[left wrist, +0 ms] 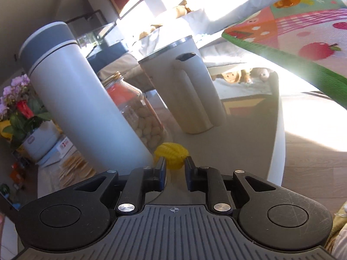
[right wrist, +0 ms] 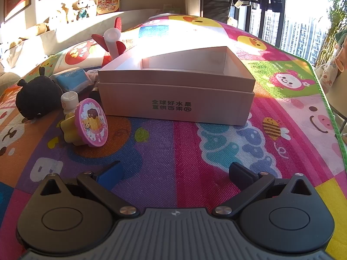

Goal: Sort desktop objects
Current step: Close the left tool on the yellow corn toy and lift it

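Progress: we judge the sorting barely begun; the open cardboard box (right wrist: 175, 95) on the play mat (right wrist: 195, 151) shows only bare white inner walls, though its floor is hidden from us
Left gripper (left wrist: 175, 164): we see its jaws drawn close around a small yellow ribbed toy (left wrist: 171, 155), the pads at its sides; whether they truly pinch it we cannot tell
Right gripper (right wrist: 175, 173): our fingers stand wide apart above the mat, holding nothing, facing the box
Yellow toy's place: on the round table (left wrist: 275, 151), just beside the white thermos (left wrist: 71, 93) and in front of the nut jar (left wrist: 138, 112)
Left to do: we reckon every loose piece by the box awaits its place
Count on the table: one thermos, one glass jar of nuts, one cream jug (left wrist: 190, 86), one yellow toy
Count on the mat: one box, one black plush toy (right wrist: 36, 99), one pudding cup with pink lid (right wrist: 86, 123), one small white bottle (right wrist: 69, 103), one blue packet (right wrist: 71, 80), one white tube with red fins (right wrist: 111, 41)
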The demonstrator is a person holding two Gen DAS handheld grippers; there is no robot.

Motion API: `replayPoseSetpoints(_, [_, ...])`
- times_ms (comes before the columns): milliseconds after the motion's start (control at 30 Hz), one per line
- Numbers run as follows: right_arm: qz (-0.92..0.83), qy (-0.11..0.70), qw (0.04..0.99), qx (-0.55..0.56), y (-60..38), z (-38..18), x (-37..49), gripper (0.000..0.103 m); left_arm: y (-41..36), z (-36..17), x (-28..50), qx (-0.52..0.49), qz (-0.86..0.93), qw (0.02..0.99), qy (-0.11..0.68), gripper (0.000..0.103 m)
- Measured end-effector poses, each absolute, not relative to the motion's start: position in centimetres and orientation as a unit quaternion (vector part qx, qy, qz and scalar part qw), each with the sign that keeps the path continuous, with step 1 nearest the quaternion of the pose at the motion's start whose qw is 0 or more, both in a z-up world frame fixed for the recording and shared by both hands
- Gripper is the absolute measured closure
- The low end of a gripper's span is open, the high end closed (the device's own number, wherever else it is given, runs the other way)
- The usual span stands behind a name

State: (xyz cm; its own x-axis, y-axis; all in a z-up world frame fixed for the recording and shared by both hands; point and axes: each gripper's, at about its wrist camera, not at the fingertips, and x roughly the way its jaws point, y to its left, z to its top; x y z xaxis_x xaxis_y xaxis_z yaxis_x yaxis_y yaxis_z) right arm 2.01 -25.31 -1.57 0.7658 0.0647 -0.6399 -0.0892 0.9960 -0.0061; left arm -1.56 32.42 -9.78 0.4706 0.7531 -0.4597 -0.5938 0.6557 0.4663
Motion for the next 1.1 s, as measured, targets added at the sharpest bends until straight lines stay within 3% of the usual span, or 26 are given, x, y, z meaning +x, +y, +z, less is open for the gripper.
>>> replayPoseSetpoints(100, [0.041,0.340,0.940,-0.018,-25.3,-1.6,2.0,0.000,31.8,-10.0,-2.5,0.112,0.389,0.849,0.339,0.092])
replayPoseSetpoints(233, [0.041,0.340,0.939,-0.018,-25.3,-1.6,2.0,0.000,32.2,-10.5,-3.2,0.063,0.394,0.847,0.351,0.084])
replayPoseSetpoints(467, [0.041,0.339,0.940,-0.018,-25.3,-1.6,2.0,0.000,34.6,-10.5,-1.1,0.018,0.416,0.842,0.342,0.047])
replayPoseSetpoints(533, [0.041,0.339,0.940,-0.018,-25.3,-1.6,2.0,0.000,35.4,-10.5,0.0,0.011,0.419,0.840,0.344,0.047])
replayPoseSetpoints(567, [0.041,0.339,0.940,-0.018,-25.3,-1.6,2.0,0.000,35.8,-10.5,0.5,0.008,0.421,0.839,0.344,0.052])
replayPoseSetpoints(600, [0.041,0.339,0.940,-0.018,-25.3,-1.6,2.0,0.000,35.9,-10.6,1.0,0.009,0.421,0.838,0.347,0.064])
replayPoseSetpoints(633, [0.041,0.339,0.940,-0.018,-25.3,-1.6,2.0,0.000,36.0,-10.6,1.3,0.014,0.421,0.837,0.349,0.067])
replayPoseSetpoints(867, [0.042,0.340,0.939,-0.018,-25.3,-1.6,2.0,0.000,33.0,-8.3,-1.5,0.056,0.404,0.854,0.322,0.067])
replayPoseSetpoints(1100, [0.057,0.346,0.936,-0.022,-25.5,-1.5,2.4,0.000,26.6,0.6,-8.7,0.061,0.366,0.894,0.251,0.067])
